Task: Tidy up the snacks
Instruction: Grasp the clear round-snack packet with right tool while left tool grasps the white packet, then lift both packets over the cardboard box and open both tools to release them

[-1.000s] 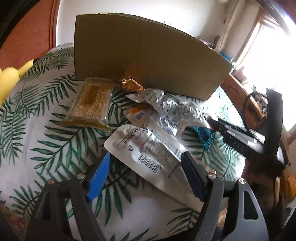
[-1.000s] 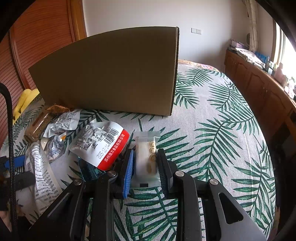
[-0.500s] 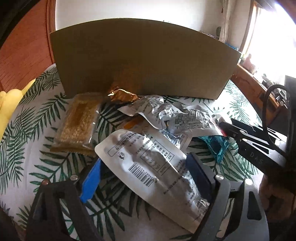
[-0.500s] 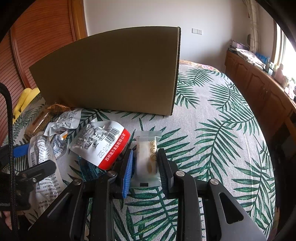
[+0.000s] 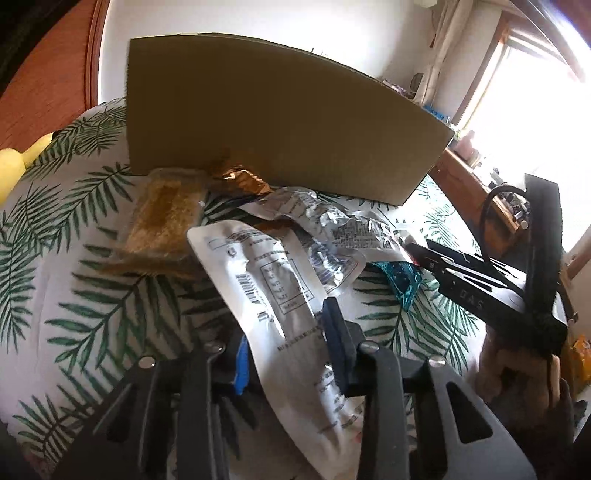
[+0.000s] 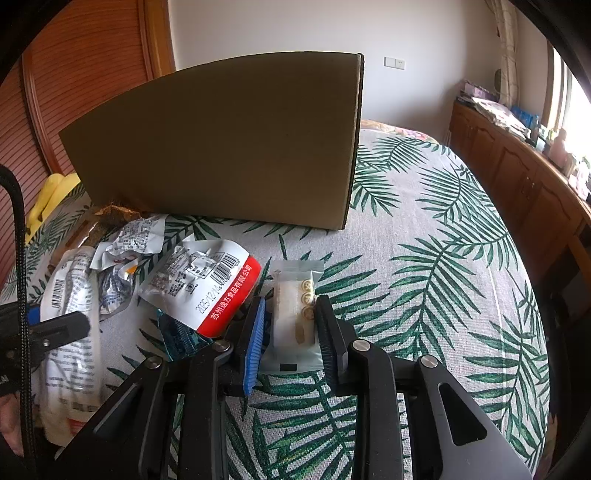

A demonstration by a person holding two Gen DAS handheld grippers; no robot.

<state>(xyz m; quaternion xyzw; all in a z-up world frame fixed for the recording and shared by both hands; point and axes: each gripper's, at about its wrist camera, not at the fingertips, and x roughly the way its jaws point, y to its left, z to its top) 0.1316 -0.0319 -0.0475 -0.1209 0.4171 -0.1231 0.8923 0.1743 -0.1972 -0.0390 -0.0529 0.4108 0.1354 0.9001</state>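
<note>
Since a moment ago our left gripper (image 5: pixel 286 341) is closing on the long white pouch (image 5: pixel 266 280) — our right gripper (image 6: pixel 290 334) stays clamped on the small cookie packet (image 6: pixel 293 314).

I see the bedspread (image 6: pixel 424 295) under everything, pale cloth printed with green palm fronds, running far toward the back wall. Against that white wall (image 6: pixel 295 29) sits a small switch plate (image 6: pixel 394 62). On my far left stands a reddish wooden panel (image 6: pixel 85 81) with fine horizontal slats, and near its foot something soft and yellow (image 6: pixel 51 192) lies at the edge of the bedspread. Along the right runs a low wooden cabinet (image 6: pixel 517 173) with panelled doors, its top crowded with small items I cannot make out. Beyond it, bright window light (image 5: pixel 535 103) washes out the far right corner, beside a pale curtain (image 6: pixel 508 48).
</note>
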